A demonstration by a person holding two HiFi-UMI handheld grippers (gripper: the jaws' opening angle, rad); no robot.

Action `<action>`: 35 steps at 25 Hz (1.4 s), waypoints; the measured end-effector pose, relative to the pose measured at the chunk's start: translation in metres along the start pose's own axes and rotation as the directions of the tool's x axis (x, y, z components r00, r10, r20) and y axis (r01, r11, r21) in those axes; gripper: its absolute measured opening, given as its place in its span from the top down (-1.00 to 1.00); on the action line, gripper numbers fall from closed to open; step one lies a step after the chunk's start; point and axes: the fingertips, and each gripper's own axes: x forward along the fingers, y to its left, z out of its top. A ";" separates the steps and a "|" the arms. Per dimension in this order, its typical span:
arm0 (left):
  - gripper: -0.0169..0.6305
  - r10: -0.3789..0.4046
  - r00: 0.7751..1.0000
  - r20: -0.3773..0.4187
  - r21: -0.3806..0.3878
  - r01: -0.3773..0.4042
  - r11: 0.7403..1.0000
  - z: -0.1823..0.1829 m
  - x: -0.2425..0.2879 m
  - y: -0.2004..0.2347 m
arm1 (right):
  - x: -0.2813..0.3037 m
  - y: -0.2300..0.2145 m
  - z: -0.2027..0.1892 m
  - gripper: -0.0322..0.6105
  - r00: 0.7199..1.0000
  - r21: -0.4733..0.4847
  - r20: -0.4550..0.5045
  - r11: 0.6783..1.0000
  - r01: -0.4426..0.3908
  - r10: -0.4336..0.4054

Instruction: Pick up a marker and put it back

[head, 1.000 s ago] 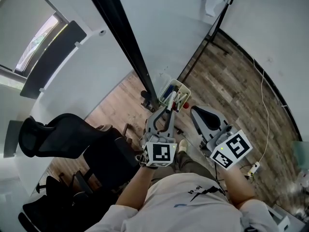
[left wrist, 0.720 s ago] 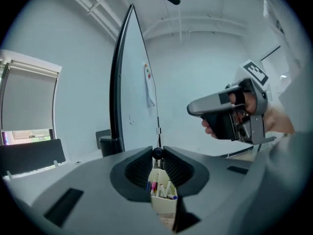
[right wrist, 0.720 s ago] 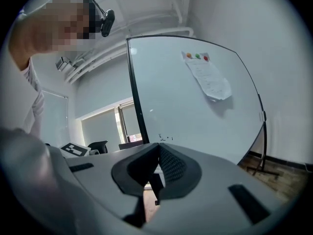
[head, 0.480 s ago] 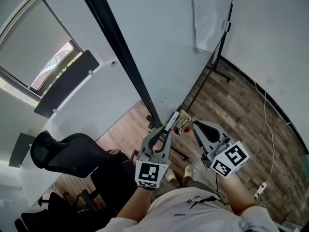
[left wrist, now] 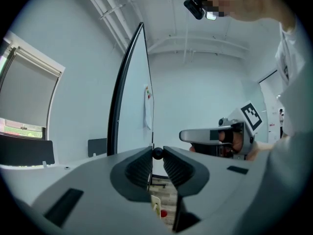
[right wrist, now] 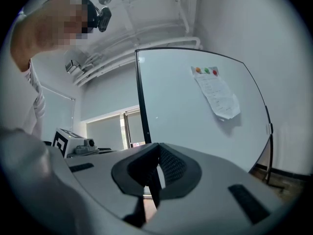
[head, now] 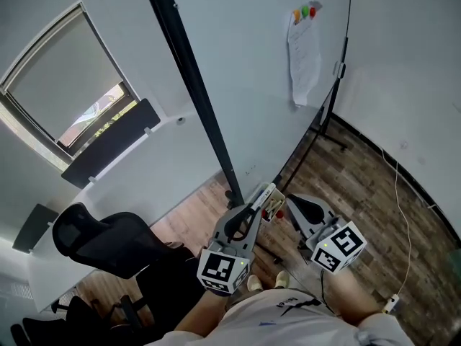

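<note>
Marker (left wrist: 157, 153) between left gripper's (left wrist: 157, 150) jaws

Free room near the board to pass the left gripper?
Bare: whiteboard face between black frame and paper sheet, also below the sheet; wood floor right of the whiteboard. Crowded: the tray by the left gripper, shut on the marker, already holds things.

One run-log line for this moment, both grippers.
left gripper: shut on marker | right gripper: shut, empty | step: marker held, not yet put back
</note>
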 end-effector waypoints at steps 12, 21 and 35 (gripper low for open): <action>0.72 -0.011 1.000 0.022 -0.020 0.011 1.000 0.009 -0.003 -0.002 | 0.007 0.009 0.007 0.86 0.999 -0.010 0.008 0.999 -0.033 0.033; 0.72 0.011 1.000 0.029 -0.035 -0.010 0.999 0.007 0.000 0.008 | 0.012 0.006 0.004 0.86 1.000 -0.013 -0.004 1.000 -0.024 0.024; 0.72 0.048 0.999 0.001 -0.040 -0.048 0.998 -0.012 -0.002 0.016 | 0.013 0.005 -0.010 0.86 1.000 -0.006 -0.027 1.000 -0.008 0.008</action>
